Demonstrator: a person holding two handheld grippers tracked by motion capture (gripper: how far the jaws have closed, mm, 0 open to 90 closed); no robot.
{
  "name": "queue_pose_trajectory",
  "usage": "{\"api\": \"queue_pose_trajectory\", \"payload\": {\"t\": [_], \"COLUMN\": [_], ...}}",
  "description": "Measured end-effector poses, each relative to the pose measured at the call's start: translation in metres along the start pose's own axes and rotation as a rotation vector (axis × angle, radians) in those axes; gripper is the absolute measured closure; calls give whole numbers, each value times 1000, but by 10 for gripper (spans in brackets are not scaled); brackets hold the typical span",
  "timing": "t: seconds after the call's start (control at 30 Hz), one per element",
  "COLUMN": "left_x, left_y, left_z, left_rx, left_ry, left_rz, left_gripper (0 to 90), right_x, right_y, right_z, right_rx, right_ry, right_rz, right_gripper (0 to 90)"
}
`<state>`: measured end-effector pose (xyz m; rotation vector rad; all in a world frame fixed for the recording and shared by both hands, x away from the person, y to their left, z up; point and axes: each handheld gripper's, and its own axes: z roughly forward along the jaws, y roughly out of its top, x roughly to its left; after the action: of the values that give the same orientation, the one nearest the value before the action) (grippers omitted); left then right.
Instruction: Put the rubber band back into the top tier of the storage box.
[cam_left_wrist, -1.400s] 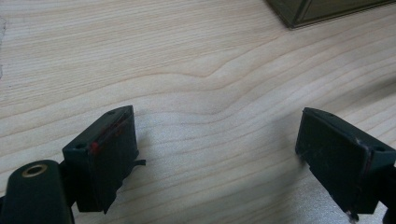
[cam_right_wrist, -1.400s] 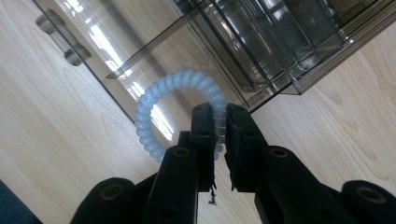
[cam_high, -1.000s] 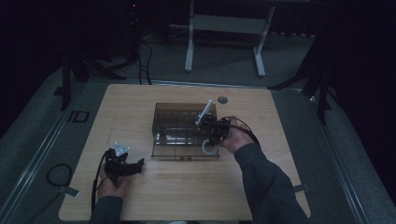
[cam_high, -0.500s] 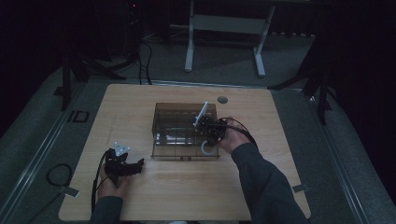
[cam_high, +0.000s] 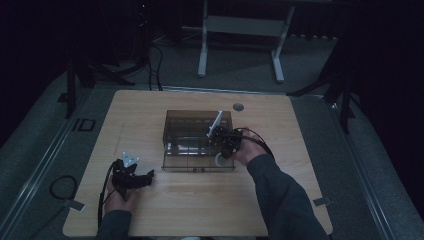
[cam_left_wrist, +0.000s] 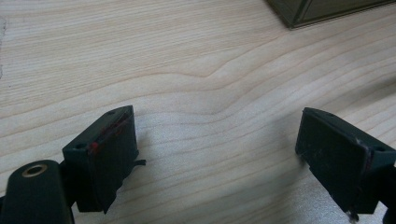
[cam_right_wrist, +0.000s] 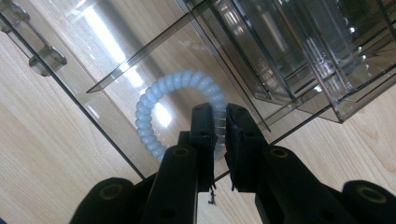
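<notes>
A smoky clear plastic organiser box (cam_high: 197, 140) stands at the middle of the wooden table (cam_high: 150, 110). My right gripper (cam_high: 220, 145) (cam_right_wrist: 219, 123) is at the box's near right corner, shut on a pale blue spiral hair tie (cam_right_wrist: 154, 105) (cam_high: 219, 160). The ring hangs over a clear compartment (cam_right_wrist: 116, 60) of the box. My left gripper (cam_high: 142, 178) (cam_left_wrist: 217, 154) rests low over bare wood at the front left, open, with nothing between its fingers (cam_left_wrist: 105, 149).
A corner of the box (cam_left_wrist: 322, 9) shows at the top of the left gripper view. A round grommet (cam_high: 238, 107) sits near the table's far edge. A white desk frame (cam_high: 240, 35) stands on the floor behind, and a cable loop (cam_high: 62, 187) lies left of the table.
My right gripper has shifted slightly along the box's right side with the hair tie in it. The left gripper has stayed put.
</notes>
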<state>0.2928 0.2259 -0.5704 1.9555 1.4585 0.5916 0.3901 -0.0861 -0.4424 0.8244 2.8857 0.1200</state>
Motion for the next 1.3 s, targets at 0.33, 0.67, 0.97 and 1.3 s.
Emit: {"api": "queue_pose_trajectory", "payload": {"t": [0.33,0.67,0.97,1.3], "left_x": [0,0,0,0], "left_y": [0,0,0,0], "left_z": [0,0,0,0], "left_rx": [0,0,0,-1], "left_ry": [-1,-1,0,0], "left_rz": [0,0,0,-2], "left_gripper": [126,126,126,126], "right_x": [1,0,0,-1], "right_y": [0,-2,-6,-16], "right_z": [2,0,-6,-20], "right_rx": [10,1,-21,-63], "right_ry": [9,20,21,19], "right_rz": [-3,1,1,7], "right_gripper": [811,758,745,741]}}
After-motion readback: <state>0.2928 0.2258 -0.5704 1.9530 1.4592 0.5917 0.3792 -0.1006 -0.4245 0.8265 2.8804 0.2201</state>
